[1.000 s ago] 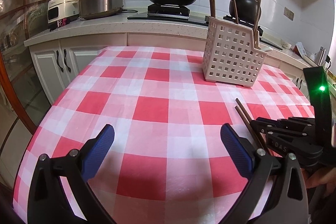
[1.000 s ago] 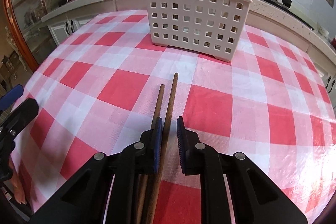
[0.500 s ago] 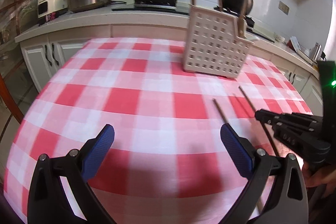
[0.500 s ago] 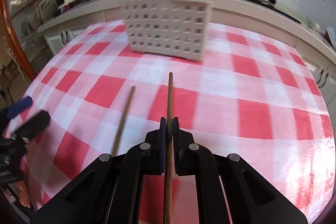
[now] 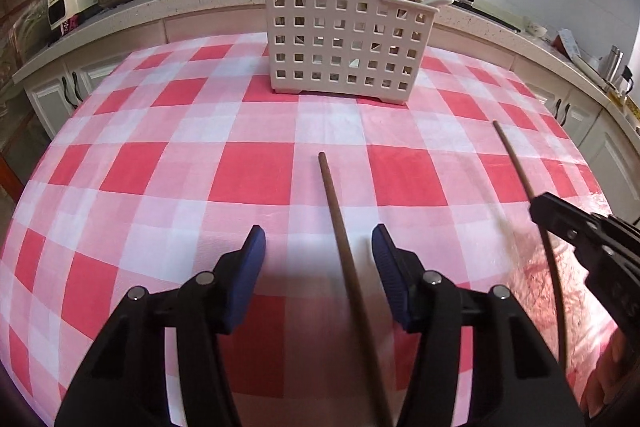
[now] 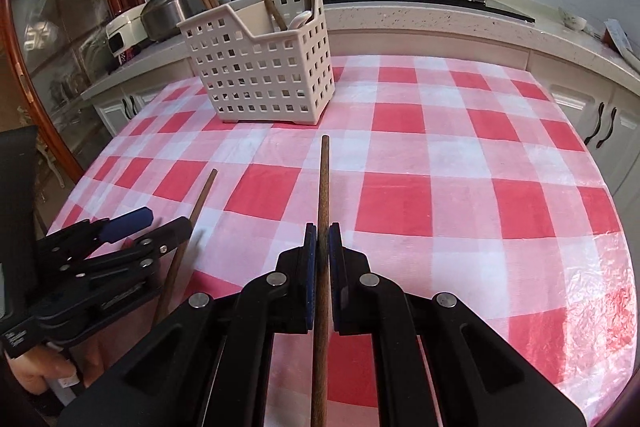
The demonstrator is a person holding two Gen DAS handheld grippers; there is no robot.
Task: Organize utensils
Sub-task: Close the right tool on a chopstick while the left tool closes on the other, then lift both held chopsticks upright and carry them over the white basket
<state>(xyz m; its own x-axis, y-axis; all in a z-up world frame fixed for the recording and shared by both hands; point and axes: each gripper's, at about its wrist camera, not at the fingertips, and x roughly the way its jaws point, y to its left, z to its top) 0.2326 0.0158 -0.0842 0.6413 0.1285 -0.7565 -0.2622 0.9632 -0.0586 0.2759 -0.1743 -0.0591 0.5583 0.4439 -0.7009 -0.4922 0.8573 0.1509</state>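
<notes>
— Fingers first: on the left gripper [image 5: 318, 267] the blue pads [image 5: 252, 267] stand apart and are closing, with a chopstick [image 5: 344, 251] lying between them but touched by neither pad, as far as the left wrist view shows.

— Which way does it run?

— Its long axis runs nearly straight ahead, along the fingers, with the far tip leaning a little left. It sits closer to the right-hand pad than the left (so that pad should meet it first, I'd judge). It looks flat on the checked tablecloth [image 5: 140, 167].

— And the other hand?

— The right gripper [image 6: 322, 259] is clamped on a second chopstick [image 6: 323, 187]; the pads press on both sides of it, and the stick points forward past the fingertips, its tip clear of the cloth as best I can tell.

— Where do they go?

— Into the white perforated basket [image 5: 340, 39], which stands upright farther back on the table and already holds several chopsticks and what looks like a white spoon. From the left gripper it lies dead ahead; from the right it lies ahead and off to the left.

— Which is nearer?

— Hard to call; both are well short of it. The right one already has its stick, so I'd expect it to be ready sooner.
</notes>
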